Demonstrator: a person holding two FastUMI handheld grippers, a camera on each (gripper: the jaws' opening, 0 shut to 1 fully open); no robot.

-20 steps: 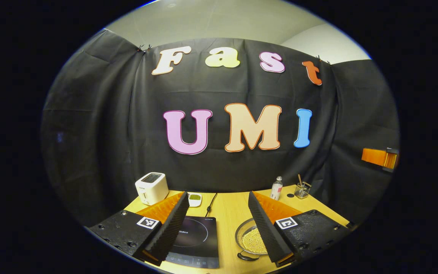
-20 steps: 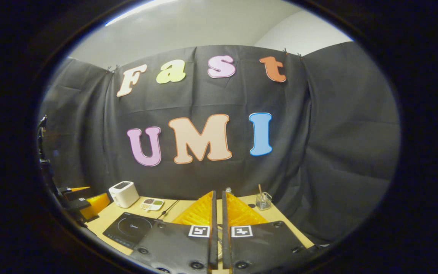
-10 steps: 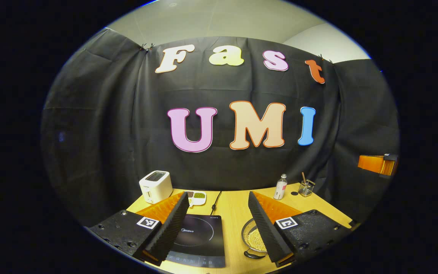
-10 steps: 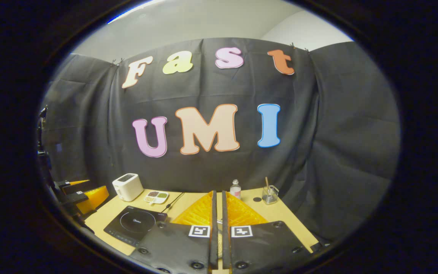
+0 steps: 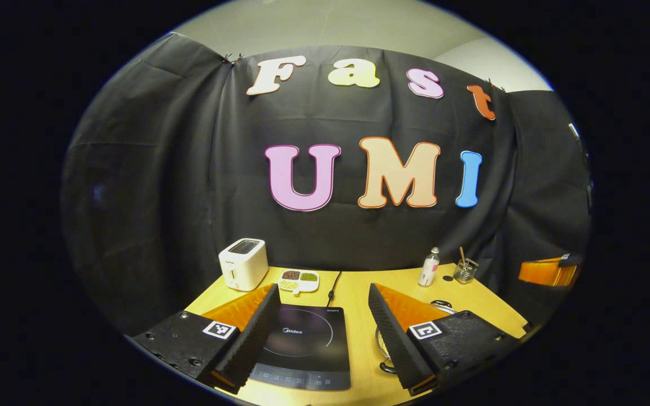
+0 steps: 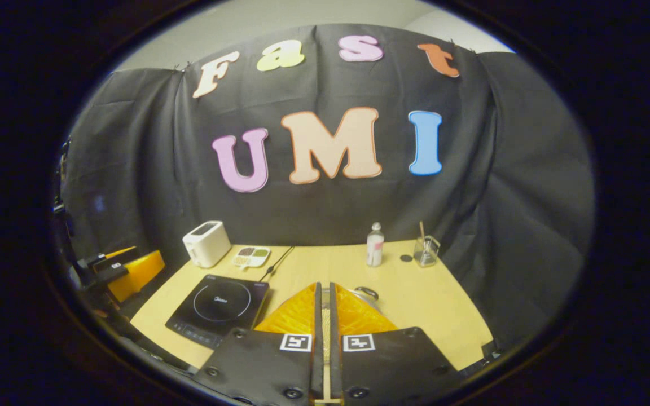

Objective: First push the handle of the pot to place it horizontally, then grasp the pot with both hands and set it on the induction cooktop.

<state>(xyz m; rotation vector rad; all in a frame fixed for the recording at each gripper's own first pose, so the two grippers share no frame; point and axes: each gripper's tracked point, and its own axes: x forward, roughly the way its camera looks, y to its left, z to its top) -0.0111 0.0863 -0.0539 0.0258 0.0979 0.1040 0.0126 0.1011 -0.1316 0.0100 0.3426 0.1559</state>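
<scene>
Since the pot (image 5: 384, 344) is mostly hidden behind the fingers in both views, its handle direction is hard to read: in the left gripper view a dark loop of handle (image 5: 388, 367) shows at its near edge beside the right-hand finger, and in the right gripper view another loop (image 6: 365, 292) shows just past the fingertips. Pot sits on the wooden table (image 6: 415, 293), to the right of the induction cooktop (image 5: 306, 345), near but apart from it.

Right gripper (image 6: 321, 296): fingers together, only a thin slit between, nothing held. Left gripper (image 5: 323, 304): fingers spread wide, empty, above cooktop and pot.

Judgement: step in hand is the push on the handle, not yet begun. The closed right fingers suit it as a blunt pusher. Come down beside a loop, press sideways low and slowly so the pot turns in place rather than slides toward the cooktop or table edge.

Farther back: toaster (image 5: 243, 263), sectioned dish (image 5: 298, 278), cooktop cord (image 5: 333, 285), bottle (image 6: 374, 245), glass with stick (image 6: 426, 248).
</scene>
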